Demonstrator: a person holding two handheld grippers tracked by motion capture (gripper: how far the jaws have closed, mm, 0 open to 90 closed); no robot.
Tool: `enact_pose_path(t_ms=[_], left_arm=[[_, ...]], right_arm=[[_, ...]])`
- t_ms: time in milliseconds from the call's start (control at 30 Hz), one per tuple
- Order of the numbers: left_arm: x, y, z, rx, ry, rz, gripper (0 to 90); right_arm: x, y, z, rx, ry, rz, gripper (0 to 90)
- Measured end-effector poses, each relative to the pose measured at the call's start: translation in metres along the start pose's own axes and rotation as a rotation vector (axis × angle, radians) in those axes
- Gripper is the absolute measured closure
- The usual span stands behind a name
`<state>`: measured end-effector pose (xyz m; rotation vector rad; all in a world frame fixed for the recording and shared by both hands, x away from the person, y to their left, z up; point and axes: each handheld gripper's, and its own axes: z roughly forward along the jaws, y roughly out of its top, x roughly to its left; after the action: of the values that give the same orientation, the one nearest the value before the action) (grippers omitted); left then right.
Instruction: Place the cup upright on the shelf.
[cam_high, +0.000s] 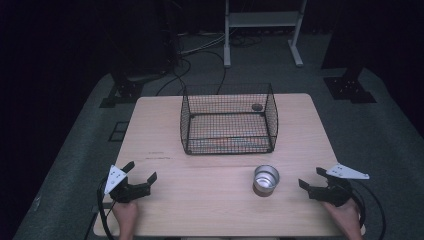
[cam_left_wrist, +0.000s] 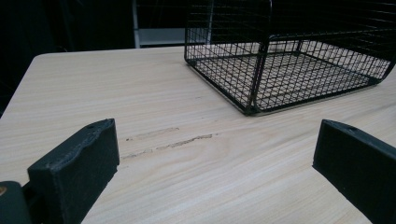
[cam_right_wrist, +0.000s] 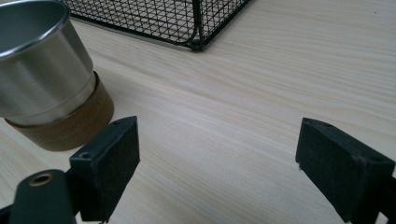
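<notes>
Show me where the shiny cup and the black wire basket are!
shiny cup (cam_high: 266, 180): high view, on its open steel mouth.
black wire basket (cam_high: 227, 115): high view, on its front mesh wall.

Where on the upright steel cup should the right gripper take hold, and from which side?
Probably the bare steel wall of the steel cup, above its brown base band, coming level from its right, where the open right gripper sits. The cup stands upright and round, clear of the wire basket.

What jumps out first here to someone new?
The black wire basket at the table's middle, toward the far edge, and the shiny metal cup standing upright in front of it, nearer the right gripper. Both that and the left gripper rest open near the table's near edge, holding nothing.
</notes>
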<state>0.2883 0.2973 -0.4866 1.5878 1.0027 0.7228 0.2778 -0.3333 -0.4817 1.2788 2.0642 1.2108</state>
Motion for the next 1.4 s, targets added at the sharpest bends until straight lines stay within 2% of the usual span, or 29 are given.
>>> enact_pose_path(t_ms=[300, 700, 1100, 1233, 1400], left_arm=[[0.0, 0.0, 0.0, 0.0, -0.003, 0.004, 0.0], [-0.001, 0.0, -0.001, -0.011, -0.011, 0.003, 0.0], [-0.001, 0.0, -0.002, -0.01, -0.01, 0.006, 0.0], [0.0, 0.0, -0.002, -0.012, -0.007, 0.004, 0.0], [-0.001, 0.0, -0.002, -0.01, -0.01, 0.007, 0.0]], right_arm=[[0.002, 0.0, 0.0, 0.0, 0.009, -0.005, 12.8], [0.011, 0.002, -0.004, 0.011, 0.057, -0.037, 12.8], [0.028, 0.011, -0.006, 0.015, 0.093, -0.087, 11.0], [0.037, 0.015, -0.006, 0.023, 0.111, -0.122, 10.3], [0.042, 0.015, -0.001, 0.04, 0.134, -0.13, 8.5]])
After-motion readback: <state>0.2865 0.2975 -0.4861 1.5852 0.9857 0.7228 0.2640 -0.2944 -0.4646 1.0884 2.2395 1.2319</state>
